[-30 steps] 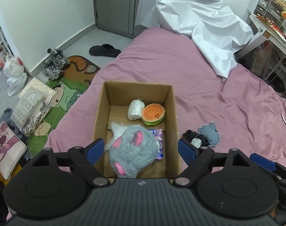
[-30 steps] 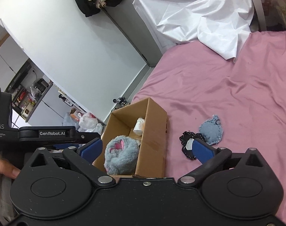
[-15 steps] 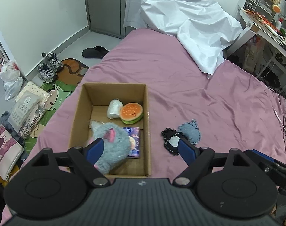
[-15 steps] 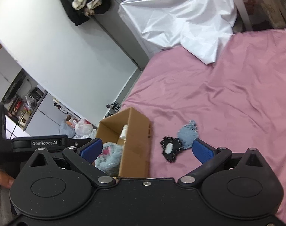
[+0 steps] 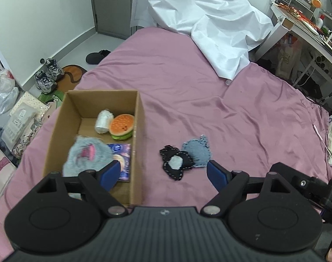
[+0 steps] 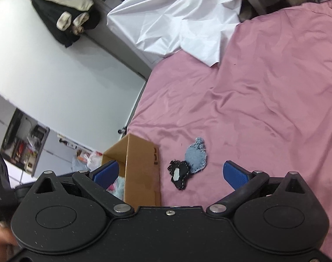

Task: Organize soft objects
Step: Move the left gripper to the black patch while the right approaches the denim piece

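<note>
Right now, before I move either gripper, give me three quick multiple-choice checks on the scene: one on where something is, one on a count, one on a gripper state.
1. Where does the black felt patch lie?
A. Inside the cardboard box
B. On the pink bedsheet, right of the box
C. On the floor rug

2. How many soft pieces lie on the pink bedsheet outside the cardboard box?
A. Two
B. Four
C. None

3. What state is the left gripper in?
A. Shut on the burger plush
B. Shut on nothing
C. Open, holding nothing

Answers:
1. B: the patch rests on the sheet beside the box's right wall.
2. A: only the black patch and the blue felt piece, overlapping, lie outside.
3. C: its blue fingers stand wide apart with nothing between them.
</note>
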A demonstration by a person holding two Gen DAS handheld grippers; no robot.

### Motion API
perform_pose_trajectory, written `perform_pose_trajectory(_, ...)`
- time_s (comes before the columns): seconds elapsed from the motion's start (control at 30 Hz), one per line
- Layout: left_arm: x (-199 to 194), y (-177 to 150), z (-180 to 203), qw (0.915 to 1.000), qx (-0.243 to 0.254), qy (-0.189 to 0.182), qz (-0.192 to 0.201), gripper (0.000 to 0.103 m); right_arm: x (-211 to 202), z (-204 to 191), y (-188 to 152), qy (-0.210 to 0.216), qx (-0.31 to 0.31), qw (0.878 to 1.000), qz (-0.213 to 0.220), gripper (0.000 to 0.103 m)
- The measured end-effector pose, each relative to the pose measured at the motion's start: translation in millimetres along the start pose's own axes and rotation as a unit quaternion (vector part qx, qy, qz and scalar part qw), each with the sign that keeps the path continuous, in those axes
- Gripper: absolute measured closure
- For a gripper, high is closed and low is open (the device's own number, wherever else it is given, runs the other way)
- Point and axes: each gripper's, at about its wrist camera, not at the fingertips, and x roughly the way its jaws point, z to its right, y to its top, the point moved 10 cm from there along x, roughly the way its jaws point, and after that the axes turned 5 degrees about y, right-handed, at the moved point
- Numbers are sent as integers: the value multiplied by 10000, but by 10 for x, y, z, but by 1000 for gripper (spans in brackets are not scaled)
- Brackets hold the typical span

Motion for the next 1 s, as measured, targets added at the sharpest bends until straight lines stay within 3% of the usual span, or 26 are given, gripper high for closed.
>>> perform_pose_trajectory(0.2,128,-28,197,9997,-189,-177,-25,18,35,151,70,86,228,9995,197,1)
perform_pose_trajectory(0.5,405,-65,398,9959,-824,-368,21,19,226,382,51,34,570,9983,132,21)
perform_pose_trajectory(0.87,764,-169,286,9918,-1279,6,31,28,377,506,16,-94,730,9973,84,33)
perform_pose_trajectory(1.0,847,-197,310,9931,-1164,88,104,30,413,557,-2,-148,800,9967,35,34)
